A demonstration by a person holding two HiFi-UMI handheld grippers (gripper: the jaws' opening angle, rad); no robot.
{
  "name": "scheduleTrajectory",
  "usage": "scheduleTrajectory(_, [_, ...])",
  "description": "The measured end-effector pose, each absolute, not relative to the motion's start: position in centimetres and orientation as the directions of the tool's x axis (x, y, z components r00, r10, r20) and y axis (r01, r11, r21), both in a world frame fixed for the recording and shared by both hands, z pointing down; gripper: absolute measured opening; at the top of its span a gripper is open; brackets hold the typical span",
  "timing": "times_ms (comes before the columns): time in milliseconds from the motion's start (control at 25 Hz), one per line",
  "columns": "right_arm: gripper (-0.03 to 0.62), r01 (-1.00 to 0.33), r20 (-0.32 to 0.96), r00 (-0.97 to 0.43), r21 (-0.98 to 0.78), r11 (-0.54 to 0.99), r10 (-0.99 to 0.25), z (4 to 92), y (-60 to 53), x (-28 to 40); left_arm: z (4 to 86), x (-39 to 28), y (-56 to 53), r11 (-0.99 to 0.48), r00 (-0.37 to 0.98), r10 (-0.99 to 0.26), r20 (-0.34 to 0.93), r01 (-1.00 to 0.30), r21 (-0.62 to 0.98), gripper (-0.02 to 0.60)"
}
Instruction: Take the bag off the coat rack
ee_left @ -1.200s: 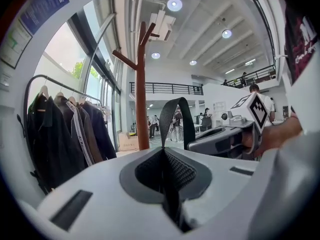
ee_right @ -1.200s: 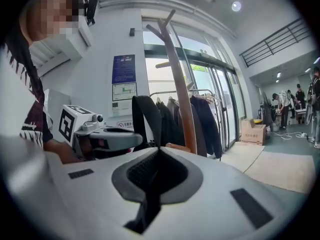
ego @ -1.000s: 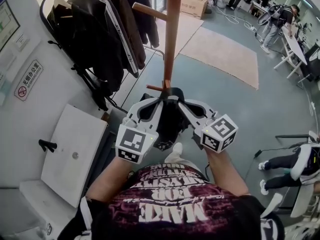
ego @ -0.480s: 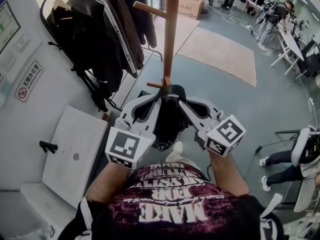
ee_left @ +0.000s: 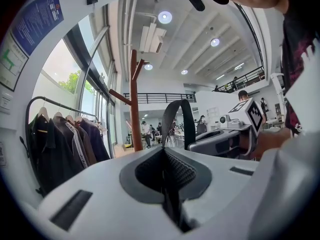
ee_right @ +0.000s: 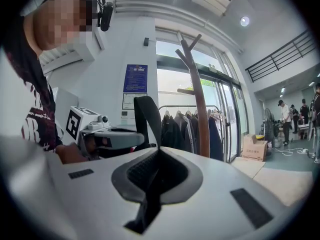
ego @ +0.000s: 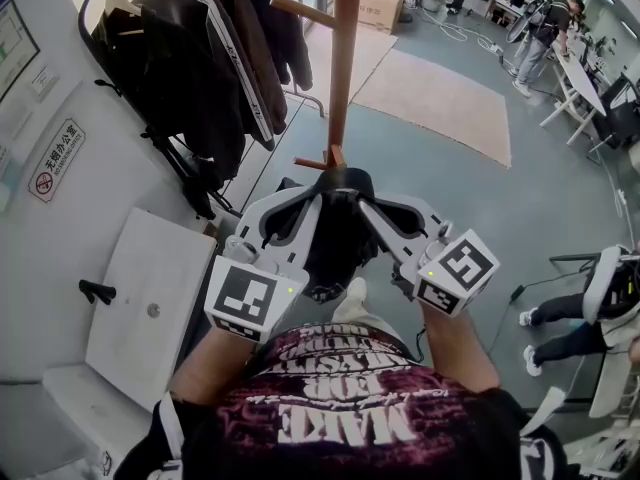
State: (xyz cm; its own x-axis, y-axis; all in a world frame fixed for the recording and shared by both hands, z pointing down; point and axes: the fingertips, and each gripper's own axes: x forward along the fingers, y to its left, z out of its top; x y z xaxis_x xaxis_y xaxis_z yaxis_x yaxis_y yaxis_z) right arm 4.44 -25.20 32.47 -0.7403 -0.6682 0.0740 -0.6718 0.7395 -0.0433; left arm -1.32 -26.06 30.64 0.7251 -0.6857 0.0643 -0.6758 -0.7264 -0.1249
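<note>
A black bag hangs in front of the person, below both grippers. Its black strap arches up between them, close to the wooden coat rack pole and its short lower peg. Whether the strap touches the peg I cannot tell. My left gripper is shut on the strap's left side. My right gripper is shut on the strap's right side. Each gripper view shows the other gripper across the loop: the right gripper, the left gripper. The pole stands just beyond.
A clothes rail with dark jackets stands left of the pole. A white cabinet top is at the lower left. A beige rug, a cardboard box and people at desks lie beyond. A seated person is at the right.
Both grippers have risen a little with the strap still gripped, and their marker cubes have come nearer the camera. The bag has risen with them.
</note>
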Motion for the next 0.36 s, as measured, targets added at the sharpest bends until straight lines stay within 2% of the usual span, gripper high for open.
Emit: scheduleTrajectory(360, [0.009,-0.675,0.086,-0.737,-0.037,0.737,-0.670,32.55,-25.17,4.05,30.66,-1.57,-25.87,-0.736,0.735,-0.675,0.066,-0.664,-0.130,0.009])
